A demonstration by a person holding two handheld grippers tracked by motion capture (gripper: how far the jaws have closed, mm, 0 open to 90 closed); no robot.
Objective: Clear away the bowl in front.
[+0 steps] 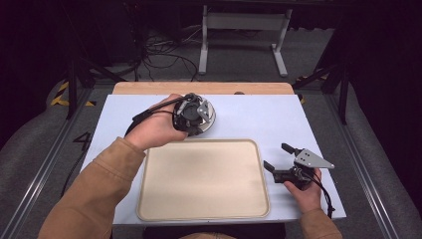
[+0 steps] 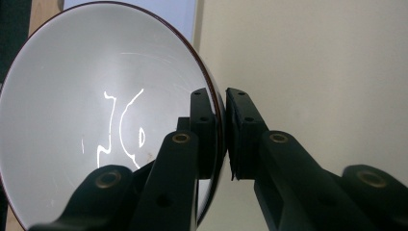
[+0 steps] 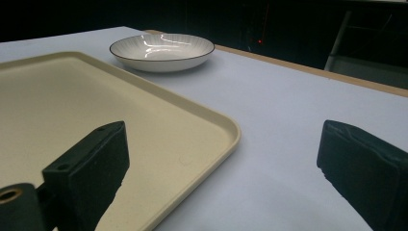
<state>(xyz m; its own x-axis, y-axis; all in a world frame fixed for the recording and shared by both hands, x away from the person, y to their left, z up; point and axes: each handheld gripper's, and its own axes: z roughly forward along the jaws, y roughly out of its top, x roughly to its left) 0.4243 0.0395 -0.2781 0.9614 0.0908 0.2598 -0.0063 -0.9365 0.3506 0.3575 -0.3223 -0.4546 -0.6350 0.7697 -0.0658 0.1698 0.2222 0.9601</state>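
Two jaws of my left gripper (image 2: 220, 139) pinch the bowl (image 2: 96, 115) rim; my right gripper (image 3: 221, 173) gapes wide, holding nothing.

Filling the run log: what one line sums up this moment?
left gripper: shut on bowl rim | right gripper: open, idle | tray: empty

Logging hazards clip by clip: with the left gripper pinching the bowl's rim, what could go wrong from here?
1. The left gripper grips the bowl only at its thin rim, one jaw inside and one outside; the glossy surface could slip or the bowl pivot once lifted.
2. The bowl sits just beyond the tray; a low carry might catch the tray's raised edge.
3. The right gripper rests open beside the tray, so it gives no support if the bowl tips.
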